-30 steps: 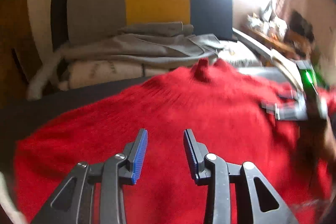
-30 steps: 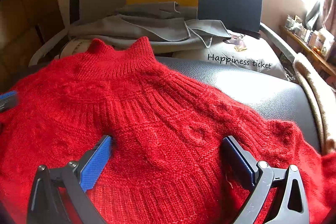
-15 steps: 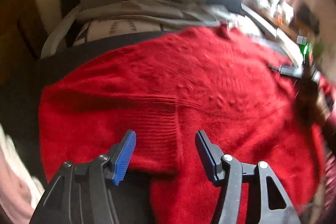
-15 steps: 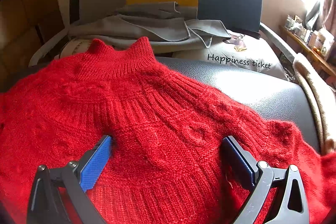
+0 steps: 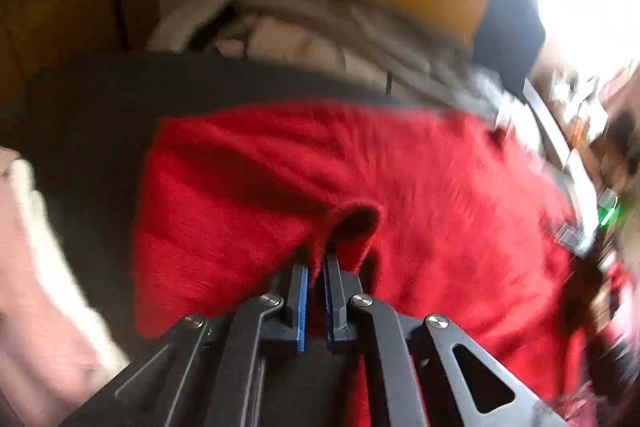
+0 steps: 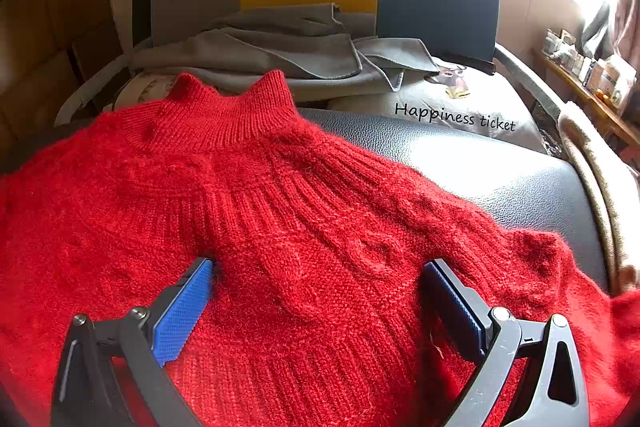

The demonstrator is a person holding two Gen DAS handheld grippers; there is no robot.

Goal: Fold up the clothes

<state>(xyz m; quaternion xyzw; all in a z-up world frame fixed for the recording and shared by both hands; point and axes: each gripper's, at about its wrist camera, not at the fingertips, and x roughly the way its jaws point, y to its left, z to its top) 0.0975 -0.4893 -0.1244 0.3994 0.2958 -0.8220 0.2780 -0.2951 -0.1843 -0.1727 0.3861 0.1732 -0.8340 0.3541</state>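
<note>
Sweater (image 6: 304, 227): red knit, spread front-up on the black seat (image 6: 500, 179), collar (image 6: 232, 111) toward the chair back, grey clothes (image 6: 280, 47) piled behind it.

What changed: 1 s ago the left gripper (image 5: 315, 269) hung over the body w/ jaws parted; 0.5 s ago it had slid out to the sweater's left edge, where a ribbed cuff lay. Now its jaws are nearly closed, pinching a ridge of red knit. Fabric puckers up into a small hood just past the tips, so the grab has taken. View is blurred, so it's moving. Which part is pinched (cuff vs. side edge) I can't say for sure; prob. the sleeve end.

Right gripper (image 6: 316, 275): no change across the sec. Jaws spread wide, tips pressed on the knit at chest level, holding nothing, likely acting as an anchor.

Meaning: looks like a sleeve/side fold inward is in hand. Left has its hold, right pins the body. Risk: fuzzy loose knit may stretch or drag the whole sweater if the anchor slips.
</note>
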